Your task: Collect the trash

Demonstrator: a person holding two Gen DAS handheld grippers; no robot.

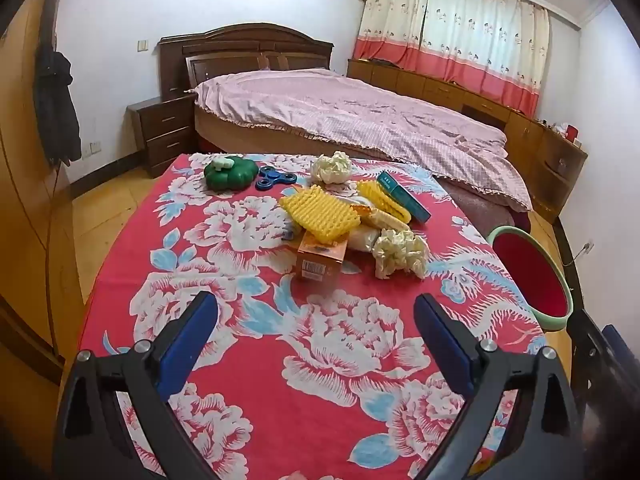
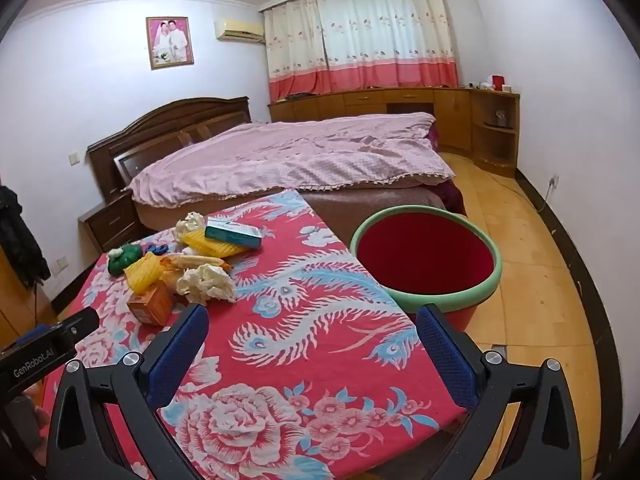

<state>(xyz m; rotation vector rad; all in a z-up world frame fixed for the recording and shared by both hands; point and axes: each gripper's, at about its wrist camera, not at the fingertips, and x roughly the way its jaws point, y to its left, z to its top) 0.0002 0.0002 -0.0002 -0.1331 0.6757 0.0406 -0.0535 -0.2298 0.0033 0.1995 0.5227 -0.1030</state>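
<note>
A heap of trash lies in the middle of the red flowered tablecloth point(image 1: 248, 264): yellow foam fruit nets point(image 1: 318, 214), an orange carton point(image 1: 322, 258), two crumpled paper wads point(image 1: 398, 252) point(image 1: 332, 166) and a teal box point(image 1: 404, 196). The same heap appears at the left in the right wrist view, with the orange carton point(image 2: 150, 304) and a paper wad point(image 2: 206, 282) nearest. My left gripper point(image 1: 316, 320) hangs open over the near cloth, short of the heap, nothing between its blue pads. My right gripper point(image 2: 312, 332) is open too, over the cloth's right half. A red basin with a green rim point(image 2: 426, 256) sits off the table's right edge.
A green toy point(image 1: 230, 174) and a blue fidget spinner point(image 1: 276, 178) lie at the table's far left. Behind stand a bed with a pink cover point(image 1: 340, 116), a nightstand point(image 1: 164, 132) and low cabinets point(image 2: 440, 112). The other gripper's body point(image 2: 44, 348) shows at the left in the right wrist view.
</note>
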